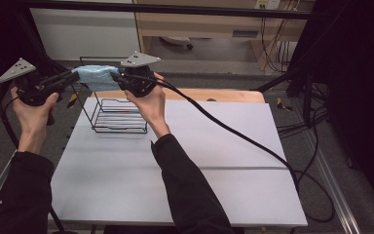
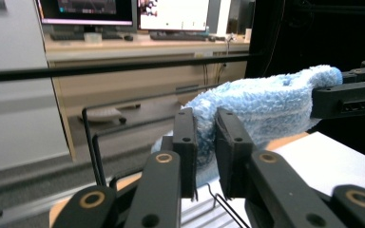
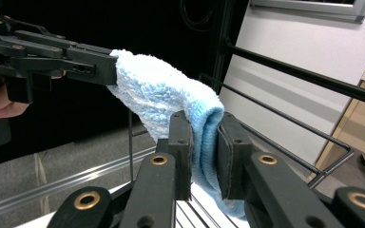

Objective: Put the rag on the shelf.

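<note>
Blue towel is hanging stretched in the frame's upper left, above the wire rack on the desk. Left claw and right claw are each pinching an end; long axis running horizontally between them, probably taut.

The high view hangs above the person's side and looks forward and down over the whole table. The left gripper view sits close behind its jaws, facing across to the right gripper; the right gripper view faces back at the left gripper. All three share the cloth stretched above the rack.
</note>
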### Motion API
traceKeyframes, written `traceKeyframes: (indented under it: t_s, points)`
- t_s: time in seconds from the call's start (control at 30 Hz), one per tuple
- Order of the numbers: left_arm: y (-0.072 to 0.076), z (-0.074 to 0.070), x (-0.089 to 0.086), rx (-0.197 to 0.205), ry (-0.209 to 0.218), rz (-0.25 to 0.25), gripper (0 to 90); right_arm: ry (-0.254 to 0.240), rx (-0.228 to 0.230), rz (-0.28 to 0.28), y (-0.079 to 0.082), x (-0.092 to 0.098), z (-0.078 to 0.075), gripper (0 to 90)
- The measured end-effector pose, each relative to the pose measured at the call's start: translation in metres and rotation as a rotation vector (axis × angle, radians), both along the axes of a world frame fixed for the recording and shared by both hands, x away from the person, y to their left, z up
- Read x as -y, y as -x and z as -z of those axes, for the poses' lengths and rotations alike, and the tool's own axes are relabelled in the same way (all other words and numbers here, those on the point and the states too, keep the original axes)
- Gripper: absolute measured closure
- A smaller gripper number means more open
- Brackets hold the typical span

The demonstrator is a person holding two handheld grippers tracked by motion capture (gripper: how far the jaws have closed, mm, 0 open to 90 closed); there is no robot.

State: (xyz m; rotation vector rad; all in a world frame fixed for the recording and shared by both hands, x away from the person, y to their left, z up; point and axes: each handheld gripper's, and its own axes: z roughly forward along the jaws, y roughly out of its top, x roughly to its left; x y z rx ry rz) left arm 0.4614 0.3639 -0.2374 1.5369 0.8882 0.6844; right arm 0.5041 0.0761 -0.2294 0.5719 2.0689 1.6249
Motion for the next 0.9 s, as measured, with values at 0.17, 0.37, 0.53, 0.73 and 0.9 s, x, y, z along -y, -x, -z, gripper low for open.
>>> traceKeyframes:
  t_s: [0.17,0.37,0.53,0.73,0.9]
  points:
    - [0.003,-0.008,-0.002,-0.032,0.006,-0.015,74.9,0.016,0.004,-0.015,0.002,0.0,0.001,78.8]
    - [0.003,-0.029,-0.005,-0.064,0.05,-0.035,77.4,0.035,0.018,-0.03,0.004,0.0,0.002,78.7]
    - [-0.002,-0.046,-0.006,-0.098,0.039,-0.057,88.6,0.043,0.022,-0.037,0.005,0.0,0.002,78.6]
    - [-0.012,-0.047,-0.001,-0.156,0.011,-0.034,89.8,0.031,0.019,-0.05,0.004,0.002,0.005,78.1]
    - [-0.014,-0.04,0.003,-0.184,-0.042,-0.015,89.8,0.021,0.011,-0.062,0.003,0.006,0.007,77.7]
